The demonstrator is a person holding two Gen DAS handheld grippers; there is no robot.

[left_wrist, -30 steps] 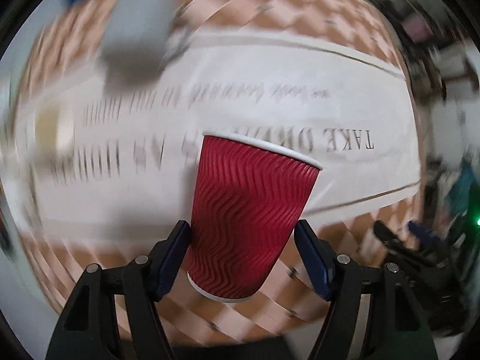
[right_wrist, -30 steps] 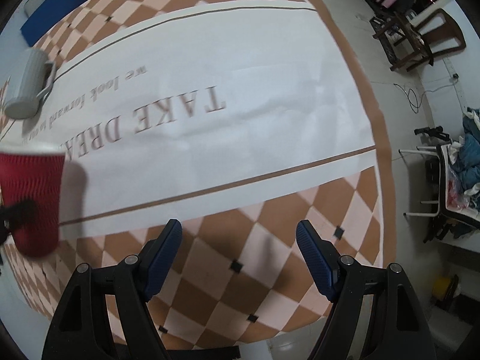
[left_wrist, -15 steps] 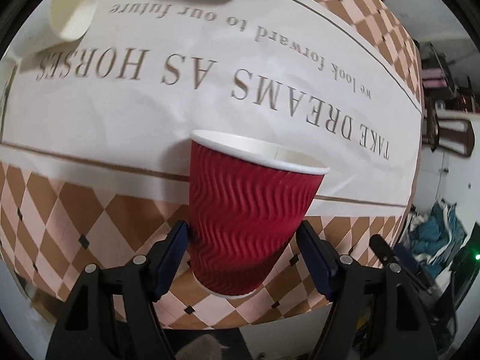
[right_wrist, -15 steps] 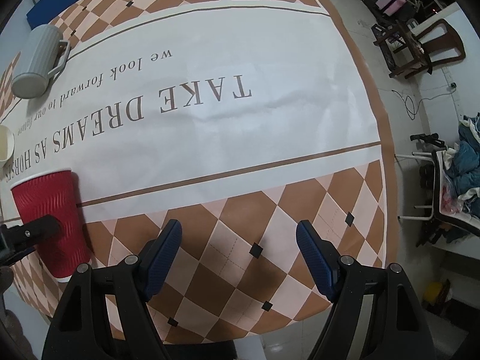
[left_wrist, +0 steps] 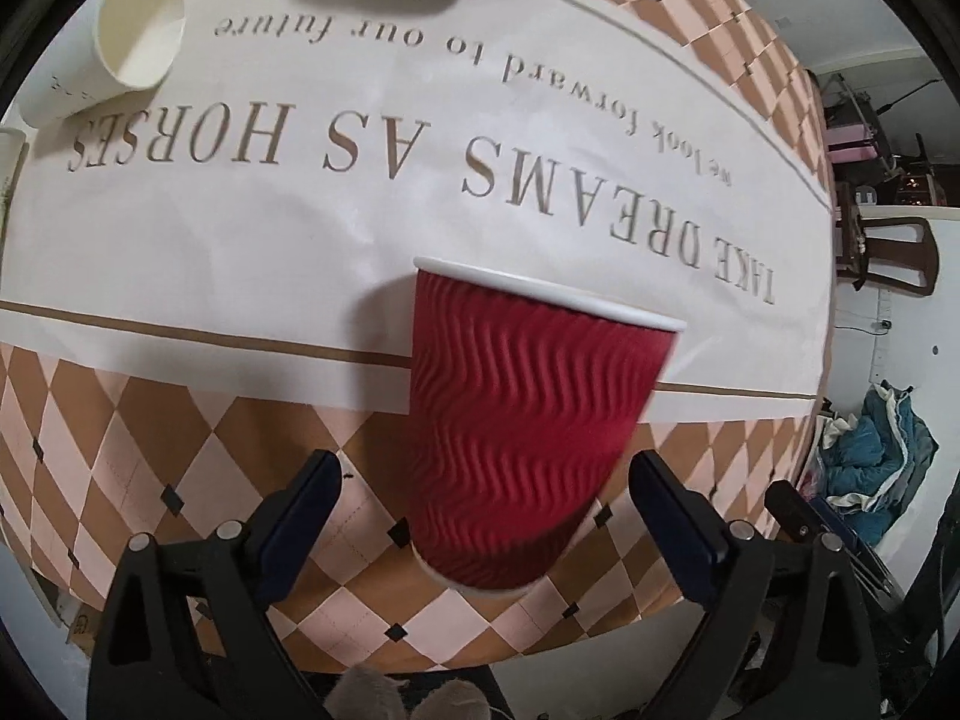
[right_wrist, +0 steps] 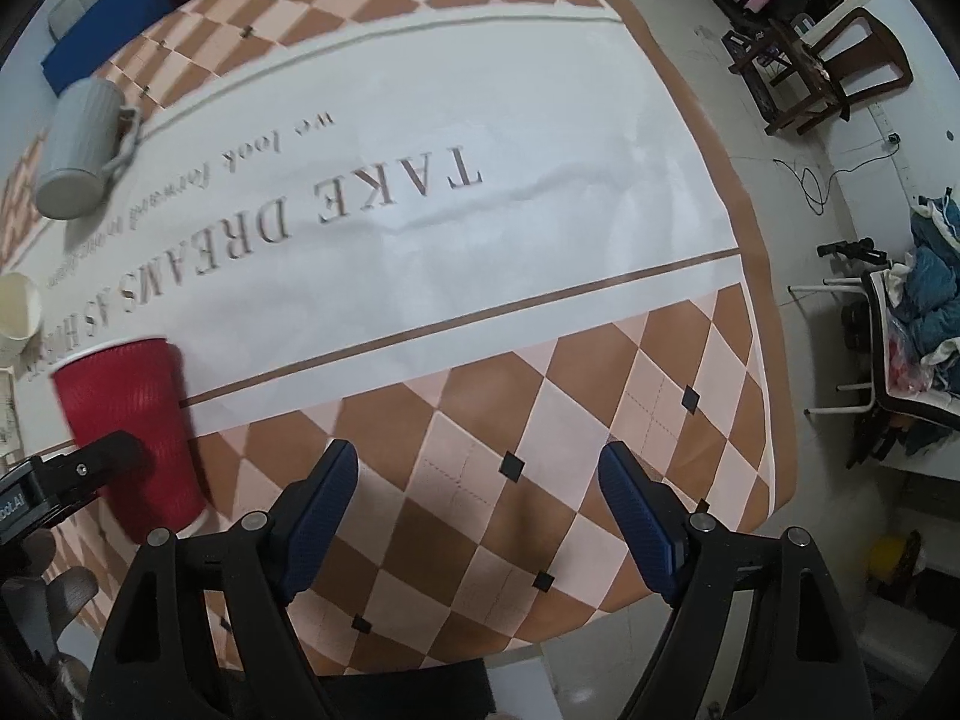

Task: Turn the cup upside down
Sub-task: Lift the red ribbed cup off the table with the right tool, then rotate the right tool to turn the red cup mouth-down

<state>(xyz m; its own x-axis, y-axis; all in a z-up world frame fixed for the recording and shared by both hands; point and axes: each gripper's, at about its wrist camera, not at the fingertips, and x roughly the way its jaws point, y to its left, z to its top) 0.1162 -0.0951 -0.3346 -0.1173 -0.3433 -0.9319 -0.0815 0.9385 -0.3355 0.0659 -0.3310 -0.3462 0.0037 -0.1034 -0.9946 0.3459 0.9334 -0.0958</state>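
- Checkered brown-and-pink cloth covers your surface (right_wrist: 510, 396), with a white printed band running across its middle; chairs and clutter sit on the floor beyond its right edge.
- Your red cup (left_wrist: 528, 426) stands mouth-up near the surface's near edge, straddling the brown stripe where the white band meets the checks. It reads slightly tilted in the left wrist view; lens distortion may account for that.
- Your left gripper (left_wrist: 486, 510) is spread wide around the cup's lower half. Both blue fingers (left_wrist: 300, 516) stand off the cup wall, gap visible on each side, so no contact.
- From the right wrist view, the same red cup (right_wrist: 135, 432) is at the near left corner area, with the left gripper's black finger in front of its lower part.
- Your right gripper (right_wrist: 480, 510) is spread apart, nothing between its fingers, hovering over the checkered zone near the near edge, well apart from the cup.
- A grey ribbed mug (right_wrist: 81, 150) lies on its side toward the far left of the surface, handle facing right.
- A cream paper cup (left_wrist: 114, 63) lies tipped over near the left edge, mouth facing you.
- A blue flat item (right_wrist: 102, 30) sits at the far left corner.
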